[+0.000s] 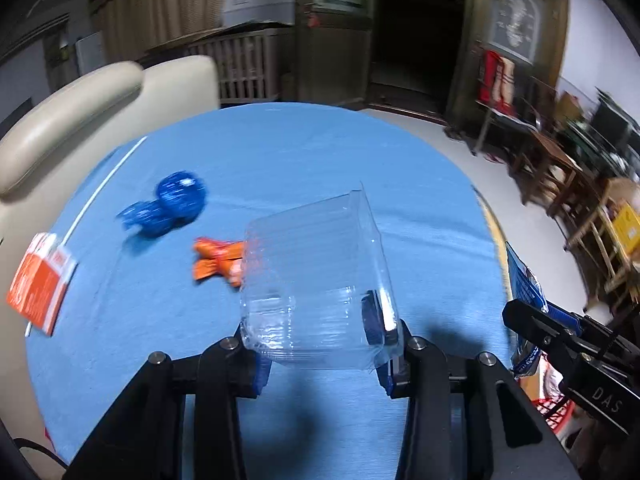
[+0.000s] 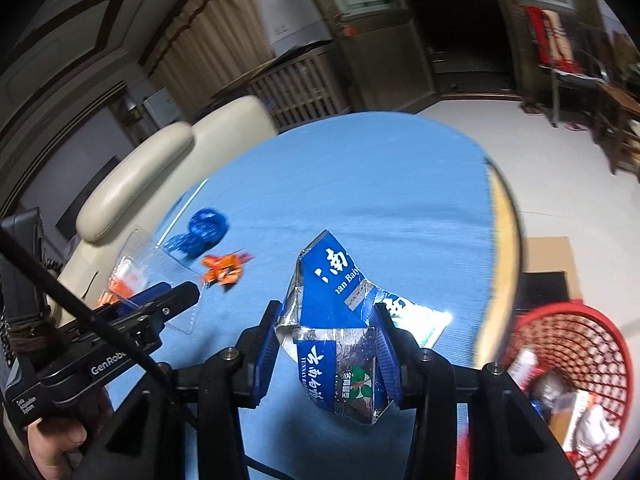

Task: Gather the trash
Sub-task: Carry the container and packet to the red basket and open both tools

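Note:
In the left wrist view my left gripper (image 1: 320,340) is shut on a clear plastic tub (image 1: 316,276), held tilted above the round table's blue cloth (image 1: 280,160). My right gripper (image 2: 328,344) is shut on a torn blue-and-silver carton (image 2: 332,300), also off the table. On the cloth lie a crumpled blue wrapper (image 1: 172,204), an orange wrapper (image 1: 216,260) and an orange-and-white box (image 1: 40,284). Each gripper shows in the other's view: the right gripper (image 1: 532,320) at the right edge, the left gripper (image 2: 176,298) at the left with the tub (image 2: 160,264).
A red mesh basket (image 2: 560,360) holding several bits of trash stands on the floor right of the table, beside a cardboard box (image 2: 548,256). A beige sofa (image 2: 160,168) lies beyond the table's left side. Wooden furniture (image 1: 560,168) stands far right.

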Action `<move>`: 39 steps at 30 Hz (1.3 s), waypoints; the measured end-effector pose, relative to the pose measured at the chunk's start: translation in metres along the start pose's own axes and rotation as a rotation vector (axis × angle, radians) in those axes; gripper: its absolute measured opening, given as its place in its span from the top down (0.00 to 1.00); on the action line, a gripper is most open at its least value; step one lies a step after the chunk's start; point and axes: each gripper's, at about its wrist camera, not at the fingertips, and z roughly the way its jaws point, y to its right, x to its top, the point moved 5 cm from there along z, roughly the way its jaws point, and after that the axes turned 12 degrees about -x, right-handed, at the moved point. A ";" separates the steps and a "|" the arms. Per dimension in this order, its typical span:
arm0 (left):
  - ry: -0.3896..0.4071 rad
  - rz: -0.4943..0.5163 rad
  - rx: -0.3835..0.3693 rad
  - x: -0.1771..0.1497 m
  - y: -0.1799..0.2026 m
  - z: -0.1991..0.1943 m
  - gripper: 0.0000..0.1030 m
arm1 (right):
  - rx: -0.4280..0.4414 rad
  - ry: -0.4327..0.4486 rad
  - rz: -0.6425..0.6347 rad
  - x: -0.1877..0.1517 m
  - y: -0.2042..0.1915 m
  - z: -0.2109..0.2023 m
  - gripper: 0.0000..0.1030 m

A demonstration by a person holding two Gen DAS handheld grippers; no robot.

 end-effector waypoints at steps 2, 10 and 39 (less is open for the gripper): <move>-0.006 0.024 -0.026 0.001 0.017 0.004 0.58 | -0.027 0.013 0.026 0.000 0.018 -0.008 0.54; -0.018 0.118 -0.146 -0.001 0.080 0.014 0.58 | -0.145 0.058 0.110 -0.007 0.085 -0.037 0.54; -0.174 0.364 -0.334 -0.047 0.229 0.057 0.58 | -0.292 -0.020 0.338 -0.051 0.235 -0.032 0.54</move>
